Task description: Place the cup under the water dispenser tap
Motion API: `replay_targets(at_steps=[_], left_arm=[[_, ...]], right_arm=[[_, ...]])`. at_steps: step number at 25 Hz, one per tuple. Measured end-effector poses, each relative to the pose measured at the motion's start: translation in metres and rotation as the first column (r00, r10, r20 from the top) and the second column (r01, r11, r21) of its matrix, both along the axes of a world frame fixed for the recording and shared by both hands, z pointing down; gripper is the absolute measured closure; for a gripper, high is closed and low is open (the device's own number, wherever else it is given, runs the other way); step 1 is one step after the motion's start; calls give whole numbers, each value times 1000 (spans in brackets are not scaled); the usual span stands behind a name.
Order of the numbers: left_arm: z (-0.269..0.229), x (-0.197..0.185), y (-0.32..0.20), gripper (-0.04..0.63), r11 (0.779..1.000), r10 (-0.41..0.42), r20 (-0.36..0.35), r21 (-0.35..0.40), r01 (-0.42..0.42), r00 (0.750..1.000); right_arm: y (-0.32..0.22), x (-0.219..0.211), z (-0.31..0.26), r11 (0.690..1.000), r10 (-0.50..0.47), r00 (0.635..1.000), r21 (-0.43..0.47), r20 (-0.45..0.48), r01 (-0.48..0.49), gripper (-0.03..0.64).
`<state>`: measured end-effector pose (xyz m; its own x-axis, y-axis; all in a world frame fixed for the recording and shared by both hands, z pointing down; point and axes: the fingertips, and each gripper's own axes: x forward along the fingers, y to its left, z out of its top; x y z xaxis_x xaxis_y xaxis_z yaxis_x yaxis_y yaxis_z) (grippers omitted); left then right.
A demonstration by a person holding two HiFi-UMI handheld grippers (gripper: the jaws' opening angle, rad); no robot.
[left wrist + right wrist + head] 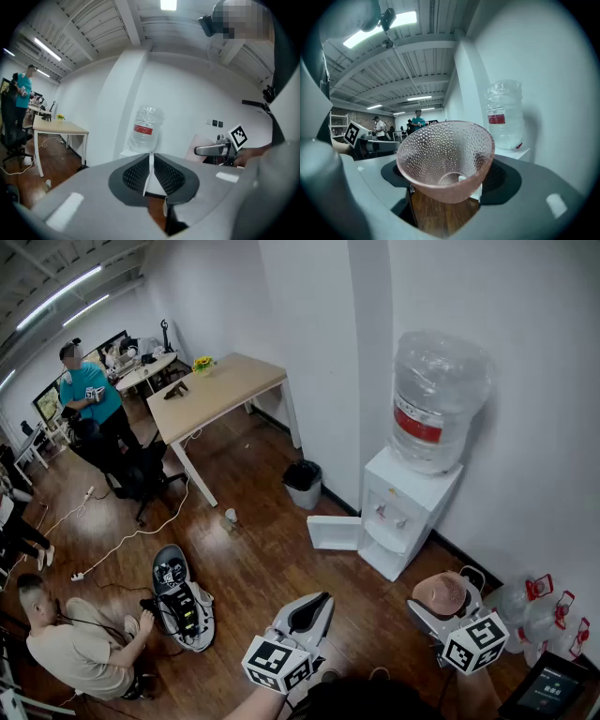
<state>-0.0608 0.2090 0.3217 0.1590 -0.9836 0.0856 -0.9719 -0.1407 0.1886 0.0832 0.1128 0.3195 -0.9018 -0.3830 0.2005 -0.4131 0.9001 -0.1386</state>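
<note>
Cup [445,159], pink, translucent, dimpled, flared, pinched in right hand-held gripper [451,180]; left hand-held gripper [150,176] pressed together.

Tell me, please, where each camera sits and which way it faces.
Head view: on the person's head, looking steeply down at the floor and the water dispenser; the left gripper and right gripper show at the bottom.
Left gripper view: on the left gripper, looking along its shut jaws at the water bottle; the right gripper shows at the right.
Right gripper view: on the right gripper, looking along jaws shut on the pink cup, with the water bottle beyond.
Shared: all three views show the water bottle.
</note>
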Motion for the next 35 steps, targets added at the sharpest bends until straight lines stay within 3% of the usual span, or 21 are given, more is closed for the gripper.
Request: replay_targets(at_steps=[9, 19, 30, 35], left_arm=[[7, -27, -2, 584, 999, 45, 0, -14, -45, 999], [26, -37, -18, 584, 990, 136, -14, -35, -136, 991], [40, -47, -121, 584, 978, 202, 15, -63, -201, 979], [54, -42, -179, 584, 958, 278, 30, -77, -276, 960]], right_arm=[[-1, -28, 12, 999, 48, 999, 5, 16, -48, 218], [-1, -49, 39, 996, 88, 993, 1, -81, -88, 219], [-82, -68, 82, 991, 112, 986, -61, -123, -120, 219], [-134, -75, 118, 987, 116, 982, -93, -150, -131, 219]])
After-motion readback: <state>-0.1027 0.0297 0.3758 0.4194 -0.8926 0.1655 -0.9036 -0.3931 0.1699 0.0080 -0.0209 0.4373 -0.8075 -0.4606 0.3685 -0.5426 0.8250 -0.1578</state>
